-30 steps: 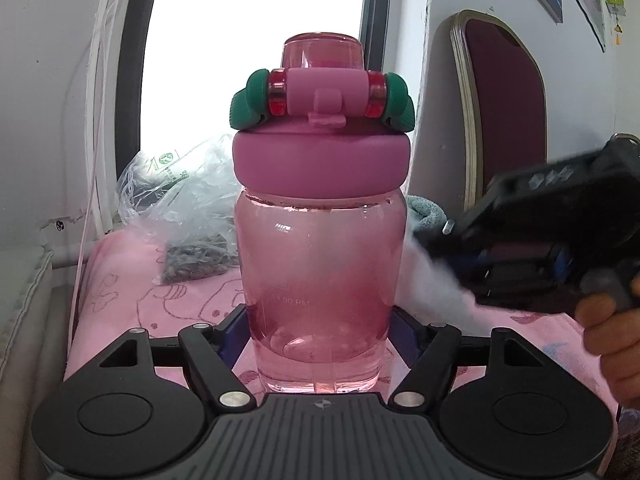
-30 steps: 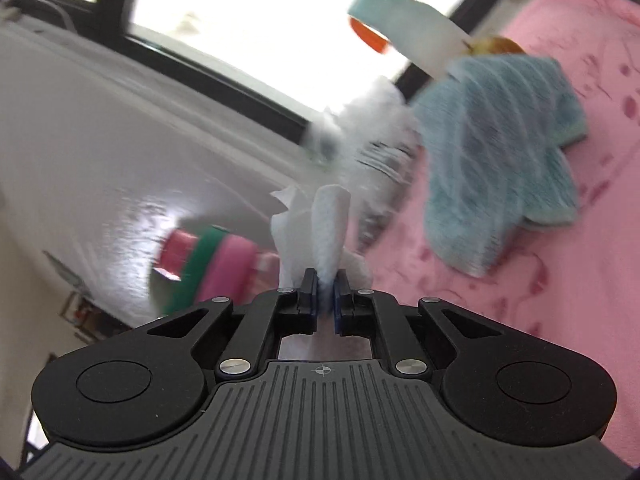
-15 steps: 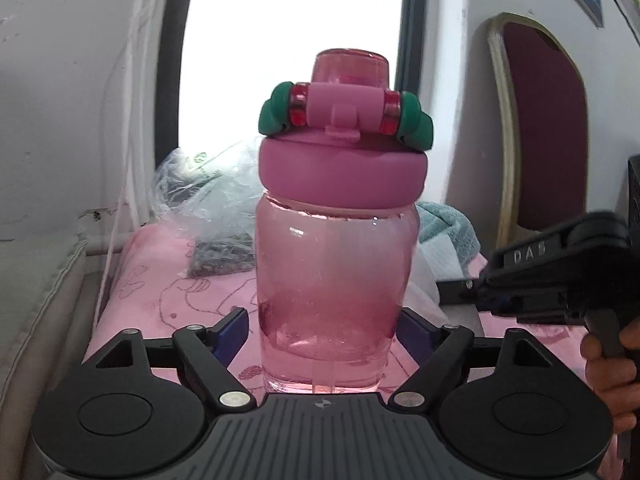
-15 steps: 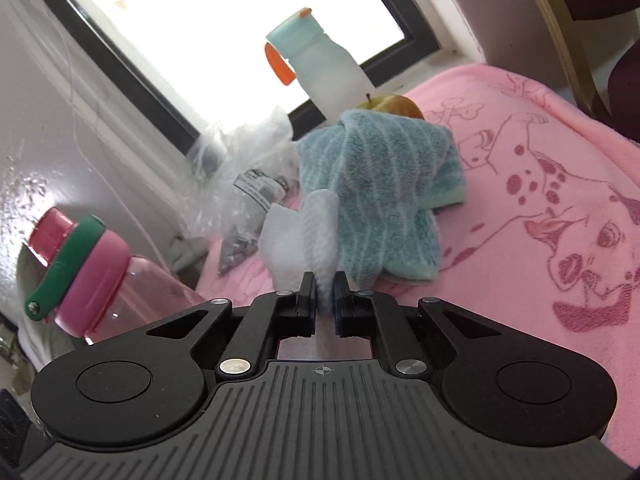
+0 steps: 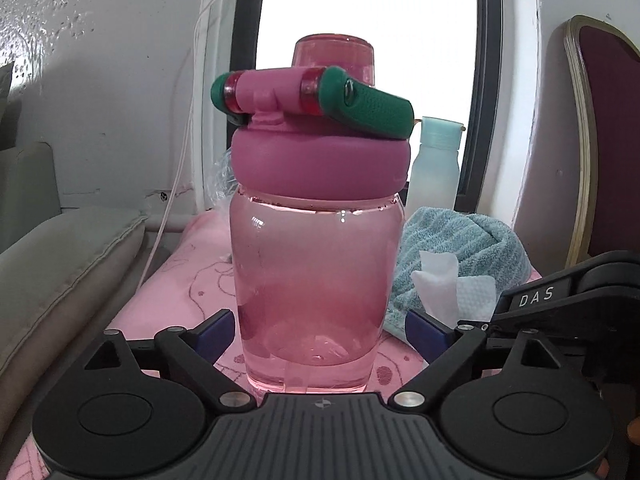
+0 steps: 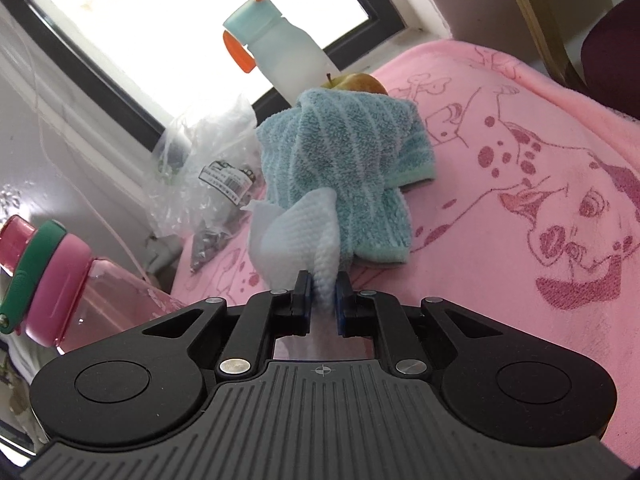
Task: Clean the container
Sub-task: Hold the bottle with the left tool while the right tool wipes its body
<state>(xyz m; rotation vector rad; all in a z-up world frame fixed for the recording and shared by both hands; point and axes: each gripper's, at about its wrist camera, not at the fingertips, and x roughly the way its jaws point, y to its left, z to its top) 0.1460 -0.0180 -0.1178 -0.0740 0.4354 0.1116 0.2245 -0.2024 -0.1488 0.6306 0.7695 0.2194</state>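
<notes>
Home: cartoon blanket (image 6: 500,152), towel (image 6: 352,152), apple (image 6: 354,82).

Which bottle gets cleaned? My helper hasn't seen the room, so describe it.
On the pink blanket below the window, find the pink bottle between the left gripper's open fingers. Unlike the frosted bottle capped pale blue, it has a pink lid with a green handle.

The right tongs (image 6: 322,300) pinch a white paper towel (image 6: 296,236). At twelve o'clock lies a teal towel (image 6: 352,160) on the pink blanket (image 6: 520,184); the pink bottle (image 6: 80,280) sits at nine o'clock.
</notes>
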